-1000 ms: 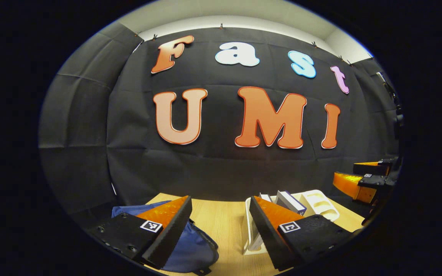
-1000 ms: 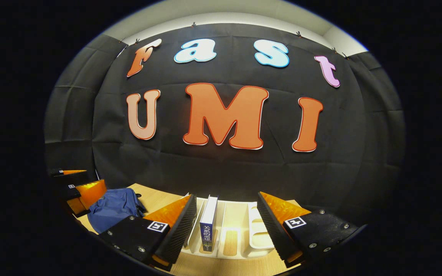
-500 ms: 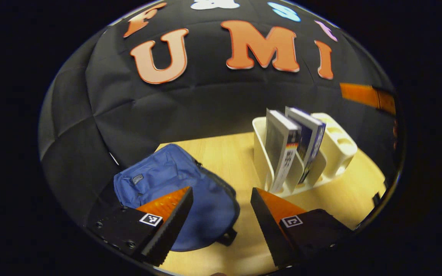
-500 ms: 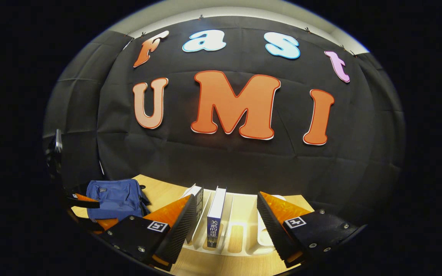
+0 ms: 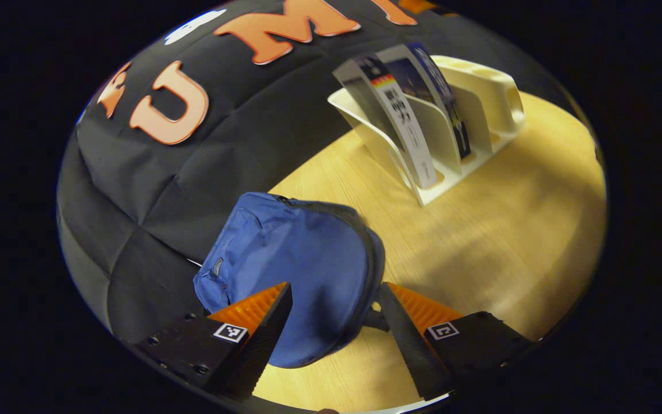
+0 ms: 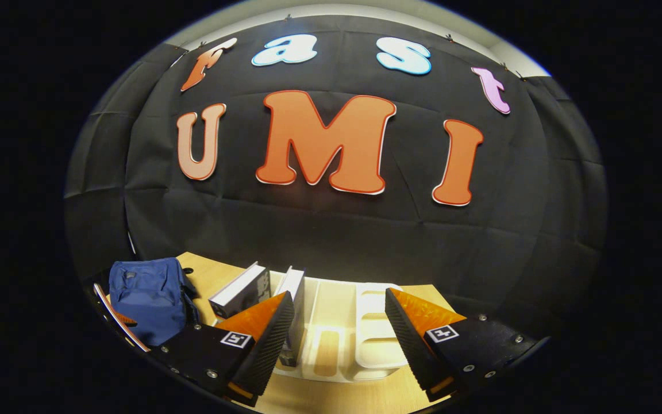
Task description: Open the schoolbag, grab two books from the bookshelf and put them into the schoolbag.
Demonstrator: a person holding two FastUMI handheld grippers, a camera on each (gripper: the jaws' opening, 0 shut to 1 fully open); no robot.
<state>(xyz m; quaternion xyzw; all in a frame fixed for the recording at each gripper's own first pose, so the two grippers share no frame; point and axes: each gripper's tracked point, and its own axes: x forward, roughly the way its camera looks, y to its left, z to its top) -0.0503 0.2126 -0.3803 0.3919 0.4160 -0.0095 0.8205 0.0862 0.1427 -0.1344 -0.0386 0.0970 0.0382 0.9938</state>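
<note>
Your left gripper (image 5: 331, 322) has tipped down and rolled since half a second ago: the blue schoolbag (image 5: 296, 264), which sat at about 7 o'clock in the left gripper view, now lies near the centre and reaches down between your spread fingers. Nothing is pinched, and you cannot tell whether either finger touches the fabric. The bag lies flat on the wooden table (image 5: 509, 230) and looks closed. The white bookshelf (image 5: 480, 115) has swung up to 1 o'clock, well apart from the bag, with two books (image 5: 400, 109) leaning in its near slots.

Your right gripper (image 6: 337, 339) has barely shifted. Its fingers are spread wide and hold nothing, hovering over the bookshelf (image 6: 337, 345) at 6 o'clock in the right gripper view. The books (image 6: 239, 296) now sit at 7 o'clock, one partly behind your left finger, and the schoolbag (image 6: 147, 299) at 8 o'clock.
</note>
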